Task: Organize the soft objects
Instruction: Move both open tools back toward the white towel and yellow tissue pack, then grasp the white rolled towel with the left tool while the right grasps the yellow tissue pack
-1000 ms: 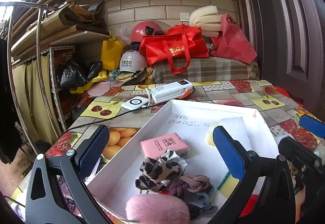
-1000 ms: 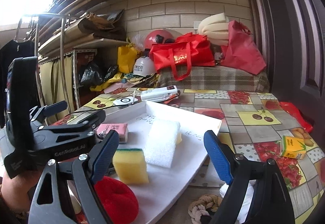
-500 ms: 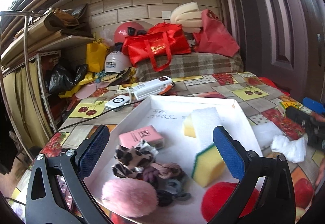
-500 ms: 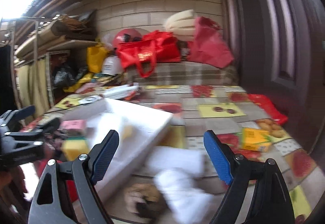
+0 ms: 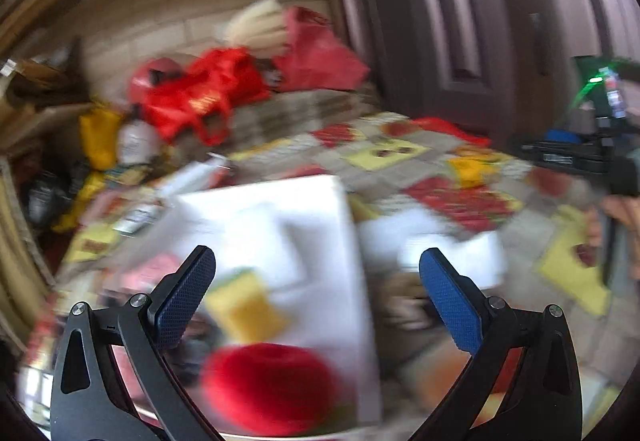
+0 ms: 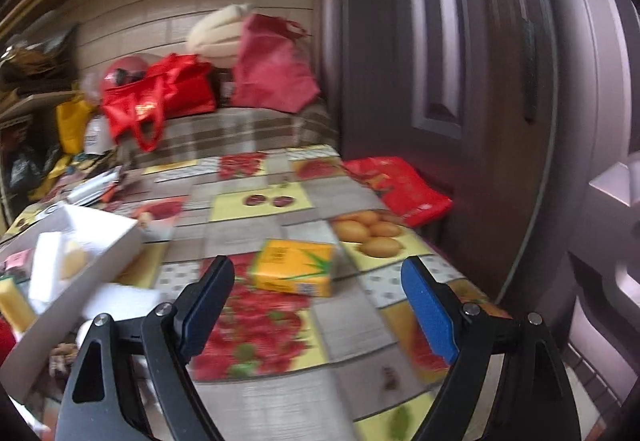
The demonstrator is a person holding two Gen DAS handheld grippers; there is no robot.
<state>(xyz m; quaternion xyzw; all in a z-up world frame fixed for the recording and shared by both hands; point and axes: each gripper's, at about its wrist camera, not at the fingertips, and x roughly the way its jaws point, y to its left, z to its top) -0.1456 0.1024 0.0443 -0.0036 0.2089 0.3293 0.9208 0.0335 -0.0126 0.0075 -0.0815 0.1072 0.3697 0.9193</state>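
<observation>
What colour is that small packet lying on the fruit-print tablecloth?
The small rectangular packet is yellow with green leaves printed on it, clearest in the right wrist view.

Your left wrist camera looks forward between its spread fingers, angled down and close over the white tray [image 5: 320, 201] holding a yellow sponge [image 5: 244, 305] and a red plush ball [image 5: 272, 389]; the frame is heavily blurred. Your right wrist camera sits low over the fruit-print tablecloth [image 6: 352, 325], facing the dark wooden door [image 6: 440, 61]. Both views share the tray [image 6: 100, 253], the red tote bag [image 5: 200, 97] [image 6: 160, 93] and the yellow packet [image 5: 472, 169] [image 6: 296, 269].
</observation>
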